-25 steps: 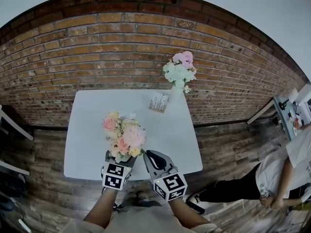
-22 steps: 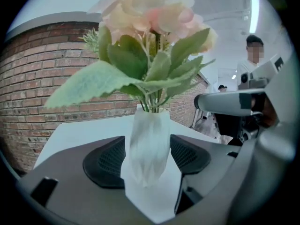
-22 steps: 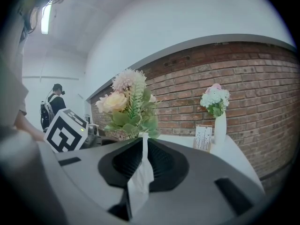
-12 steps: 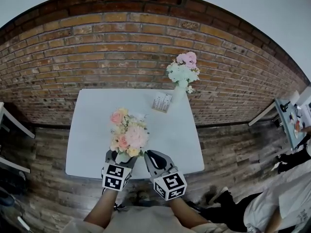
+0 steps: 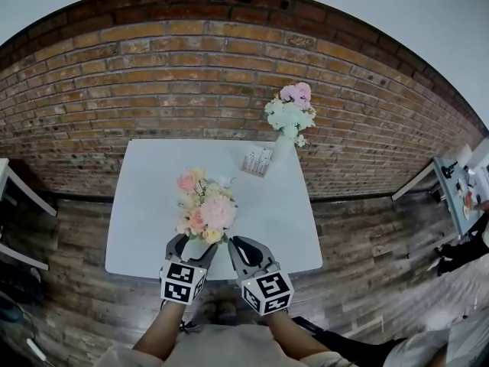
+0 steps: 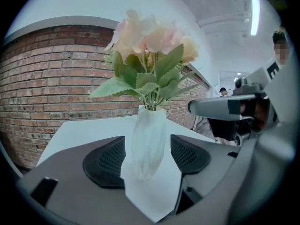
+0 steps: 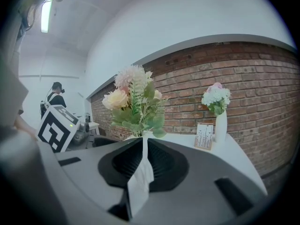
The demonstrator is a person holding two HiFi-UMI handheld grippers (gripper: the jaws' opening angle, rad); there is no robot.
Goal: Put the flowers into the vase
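Observation:
A white vase (image 5: 195, 245) with a peach and pink bouquet (image 5: 205, 207) stands near the front edge of the white table (image 5: 145, 205). My left gripper (image 5: 192, 248) is open around the vase's base. In the left gripper view the vase (image 6: 149, 139) sits between the two pads (image 6: 105, 161), with a thin gap on each side. My right gripper (image 5: 235, 243) hovers just right of the vase, shut and holding nothing. In the right gripper view only a narrow slit shows between its jaws (image 7: 142, 146), and the bouquet (image 7: 133, 100) rises just beyond them.
A second tall white vase (image 5: 282, 148) with pink and white flowers (image 5: 290, 109) stands at the table's back right by the brick wall. A small card (image 5: 257, 161) is beside it. A person (image 5: 451, 346) is on the wooden floor at lower right.
The person on the right has moved off toward the lower right corner of the head view. Both grippers and the vase have kept their places.

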